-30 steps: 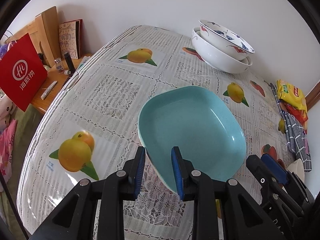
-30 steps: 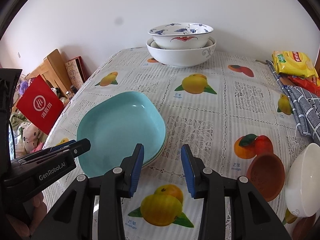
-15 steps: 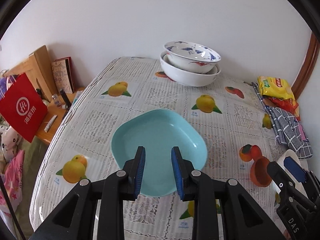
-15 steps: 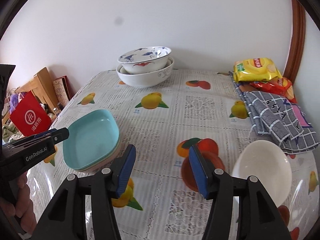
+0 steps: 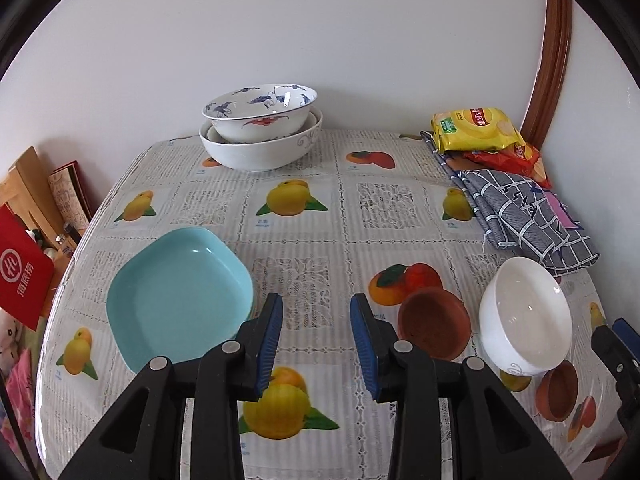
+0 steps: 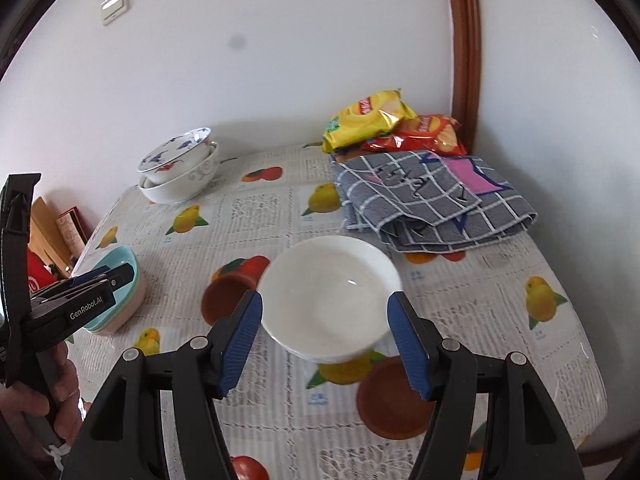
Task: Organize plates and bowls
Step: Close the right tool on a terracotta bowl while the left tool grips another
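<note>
Right gripper, jaws wide, brackets the white bowl near the table's right edge. Left gripper, marked "GenRobot.AI", gapes empty beside the teal plate by the left edge. Only the right view shows a wall switch.

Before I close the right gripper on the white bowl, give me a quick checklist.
1. Right gripper open wide: ok.
2. White bowl centred between its fingers: ok.
3. Fingers low enough around the bowl's wall: cannot tell.
4. Bowl upright: not ok, it leans on a brown dish.
5. Left gripper open and away from the bowl: ok.
6. Bowl stack ready to receive: ok.
</note>
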